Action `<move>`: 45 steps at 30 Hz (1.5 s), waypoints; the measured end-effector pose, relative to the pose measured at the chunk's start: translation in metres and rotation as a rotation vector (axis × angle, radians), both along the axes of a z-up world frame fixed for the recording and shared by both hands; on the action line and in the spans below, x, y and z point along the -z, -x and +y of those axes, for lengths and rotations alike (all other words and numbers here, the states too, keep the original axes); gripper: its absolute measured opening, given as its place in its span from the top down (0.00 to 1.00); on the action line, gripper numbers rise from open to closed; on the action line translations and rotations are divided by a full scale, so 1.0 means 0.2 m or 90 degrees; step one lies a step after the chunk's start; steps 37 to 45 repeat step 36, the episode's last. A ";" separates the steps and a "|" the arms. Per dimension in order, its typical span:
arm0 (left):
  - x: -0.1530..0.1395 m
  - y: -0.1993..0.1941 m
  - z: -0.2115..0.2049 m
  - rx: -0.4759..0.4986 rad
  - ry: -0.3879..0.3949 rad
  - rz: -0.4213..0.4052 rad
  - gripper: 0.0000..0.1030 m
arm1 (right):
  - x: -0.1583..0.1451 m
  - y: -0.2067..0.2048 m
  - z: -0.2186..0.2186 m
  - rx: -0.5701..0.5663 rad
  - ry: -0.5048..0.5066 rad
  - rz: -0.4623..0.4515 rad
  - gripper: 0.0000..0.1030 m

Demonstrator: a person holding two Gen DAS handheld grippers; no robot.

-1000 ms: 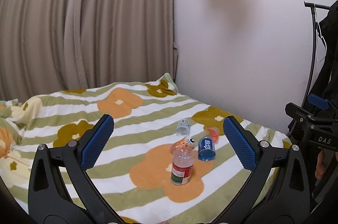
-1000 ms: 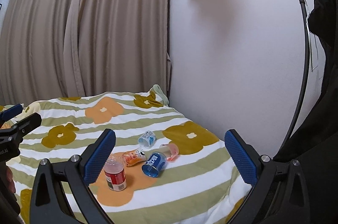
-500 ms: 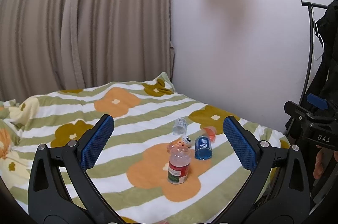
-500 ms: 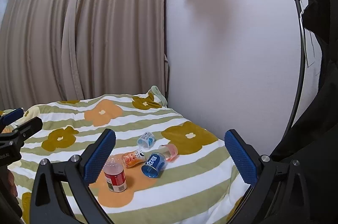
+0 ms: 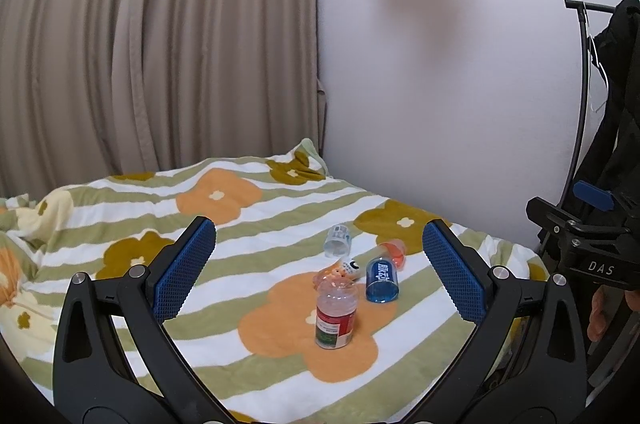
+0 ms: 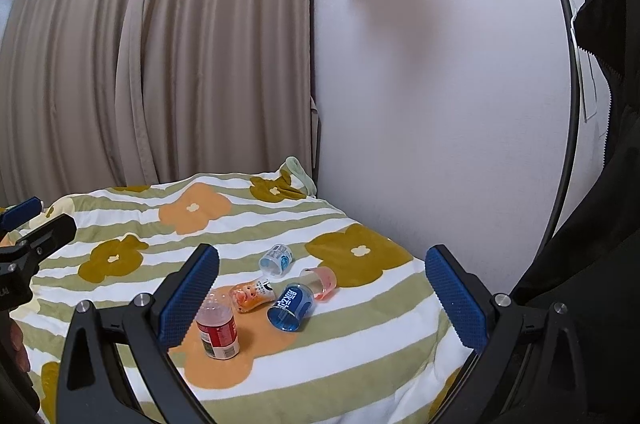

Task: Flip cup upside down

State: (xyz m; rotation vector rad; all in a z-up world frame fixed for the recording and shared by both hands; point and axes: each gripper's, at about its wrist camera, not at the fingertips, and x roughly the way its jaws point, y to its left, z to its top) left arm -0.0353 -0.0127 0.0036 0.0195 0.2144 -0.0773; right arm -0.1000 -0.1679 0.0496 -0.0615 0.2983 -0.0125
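A translucent blue plastic cup with white lettering (image 6: 291, 309) lies on its side at lower centre of the frame on the soft flower-patterned quilted bed (image 6: 360, 356), long axis slanting, open mouth toward the lower left. Touching it lie a clear pink plastic cup (image 6: 322, 283) and an orange printed cup (image 6: 253, 295), near an upright red-labelled plastic bottle (image 6: 218, 332). The left hand-held gripper (image 5: 318, 270) and right hand-held gripper (image 6: 322, 298) hover wide apart, blue ridged pads (image 6: 456, 300) holding nothing.

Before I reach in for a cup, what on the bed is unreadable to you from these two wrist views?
- Blue cup: too small in both views to tell whether its lower end is open.
- Orange cup: left view, partly hidden behind the blue cup.
- Clear cup: too small; print unreadable.
- Red-label bottle: right view, top cut by the right gripper finger.
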 end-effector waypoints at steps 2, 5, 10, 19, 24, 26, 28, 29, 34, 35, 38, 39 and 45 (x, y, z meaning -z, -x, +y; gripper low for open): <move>0.00 0.00 0.00 0.000 0.000 0.000 0.00 | 0.00 0.00 0.00 0.001 0.000 0.001 0.00; 0.00 0.00 0.00 0.001 -0.002 -0.001 0.00 | 0.00 0.00 0.00 0.000 -0.001 0.000 0.00; -0.01 0.00 -0.02 0.001 -0.008 -0.004 0.00 | 0.00 0.00 0.01 0.001 0.001 -0.002 0.00; -0.01 0.01 -0.04 0.000 -0.015 -0.009 0.00 | 0.02 0.01 0.03 0.001 0.001 -0.004 0.00; -0.02 0.02 -0.05 -0.002 -0.027 -0.017 0.00 | 0.02 0.01 0.03 0.001 0.001 -0.004 0.00; -0.03 0.02 -0.05 -0.004 -0.027 -0.022 0.00 | 0.02 0.01 0.02 0.000 0.000 -0.004 0.00; -0.03 0.03 -0.06 -0.017 -0.032 -0.030 0.00 | 0.02 0.01 0.03 0.000 0.001 -0.004 0.00; -0.03 0.04 -0.06 -0.023 -0.036 -0.033 0.00 | 0.02 0.01 0.03 0.001 0.002 -0.005 0.00; -0.04 0.05 -0.08 -0.014 -0.041 -0.051 0.00 | 0.02 0.01 0.04 0.000 -0.001 -0.003 0.00; -0.04 0.05 -0.08 -0.015 -0.039 -0.052 0.00 | 0.02 0.01 0.03 0.000 0.000 -0.004 0.00; -0.04 0.05 -0.08 -0.015 -0.038 -0.052 0.00 | 0.02 0.02 0.04 0.000 0.000 -0.004 0.00; -0.04 0.05 -0.08 -0.015 -0.038 -0.052 0.00 | 0.02 0.02 0.04 0.000 0.000 -0.004 0.00; -0.04 0.05 -0.08 -0.015 -0.038 -0.052 0.00 | 0.02 0.02 0.04 0.000 0.000 -0.004 0.00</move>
